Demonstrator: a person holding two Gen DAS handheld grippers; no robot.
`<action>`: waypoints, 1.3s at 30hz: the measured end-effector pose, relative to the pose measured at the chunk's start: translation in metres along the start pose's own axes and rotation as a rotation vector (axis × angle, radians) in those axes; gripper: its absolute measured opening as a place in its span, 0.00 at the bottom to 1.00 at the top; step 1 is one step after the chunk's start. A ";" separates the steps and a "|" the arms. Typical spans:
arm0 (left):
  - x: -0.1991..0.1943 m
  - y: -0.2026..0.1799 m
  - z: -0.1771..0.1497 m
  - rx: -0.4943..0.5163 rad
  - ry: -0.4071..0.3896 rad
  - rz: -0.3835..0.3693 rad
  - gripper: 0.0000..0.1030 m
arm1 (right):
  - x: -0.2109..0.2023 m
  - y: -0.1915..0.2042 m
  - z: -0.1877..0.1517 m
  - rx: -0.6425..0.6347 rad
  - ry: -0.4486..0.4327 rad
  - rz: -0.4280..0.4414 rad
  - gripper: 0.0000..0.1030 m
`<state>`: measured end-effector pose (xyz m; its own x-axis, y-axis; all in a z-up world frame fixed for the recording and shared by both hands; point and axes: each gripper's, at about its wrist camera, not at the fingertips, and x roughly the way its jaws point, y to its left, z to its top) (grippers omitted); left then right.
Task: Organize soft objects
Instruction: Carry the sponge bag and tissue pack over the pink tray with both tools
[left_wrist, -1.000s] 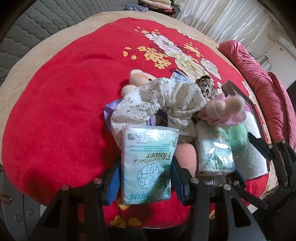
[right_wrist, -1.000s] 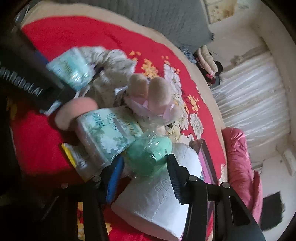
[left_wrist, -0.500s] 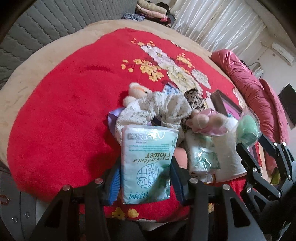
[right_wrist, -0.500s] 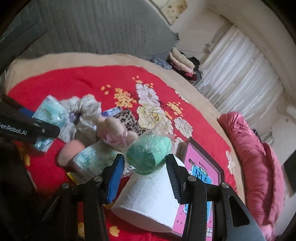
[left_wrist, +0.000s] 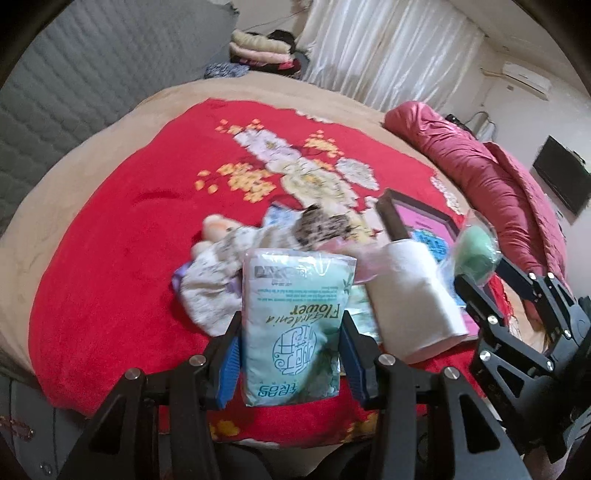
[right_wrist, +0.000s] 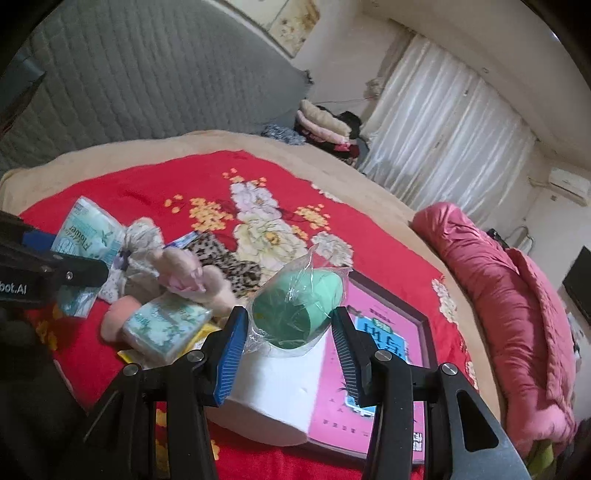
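My left gripper (left_wrist: 290, 350) is shut on a pale green tissue pack (left_wrist: 293, 325) and holds it above the red floral blanket (left_wrist: 110, 240). In the right wrist view that same tissue pack (right_wrist: 90, 236) shows at the left. My right gripper (right_wrist: 288, 343) is shut on a green sponge in clear wrap (right_wrist: 297, 310), also lifted; the green sponge (left_wrist: 476, 254) appears at the right of the left wrist view. Below lies a pile: a floral cloth (left_wrist: 221, 269), a leopard-print piece (right_wrist: 221, 258), a pink plush toy (right_wrist: 184, 273), a second tissue pack (right_wrist: 166, 325) and a white paper roll (left_wrist: 410, 295).
A pink book in a dark frame (right_wrist: 369, 354) lies under the roll at the right. A rolled pink quilt (right_wrist: 509, 295) runs along the bed's right side. A grey padded headboard (right_wrist: 147, 81) and folded clothes (right_wrist: 325, 122) stand behind, by white curtains (right_wrist: 443, 129).
Both grippers have risen from the pile with their loads. The right one rolled and lifted the green sponge clear of the paper roll; more of the room shows in both views.
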<state>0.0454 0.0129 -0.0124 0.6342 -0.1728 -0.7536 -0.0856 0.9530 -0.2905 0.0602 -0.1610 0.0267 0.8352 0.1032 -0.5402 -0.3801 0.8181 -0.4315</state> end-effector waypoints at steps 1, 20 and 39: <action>-0.002 -0.005 0.001 0.009 -0.005 -0.004 0.47 | -0.001 -0.004 -0.001 0.013 -0.003 -0.007 0.47; 0.011 -0.141 0.034 0.186 0.006 -0.166 0.47 | -0.018 -0.113 -0.060 0.305 0.062 -0.182 0.47; 0.138 -0.261 0.022 0.442 0.334 -0.133 0.47 | -0.013 -0.161 -0.112 0.416 0.165 -0.260 0.47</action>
<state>0.1723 -0.2540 -0.0272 0.3336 -0.2989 -0.8941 0.3537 0.9188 -0.1752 0.0658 -0.3571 0.0222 0.7946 -0.1964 -0.5745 0.0496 0.9641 -0.2610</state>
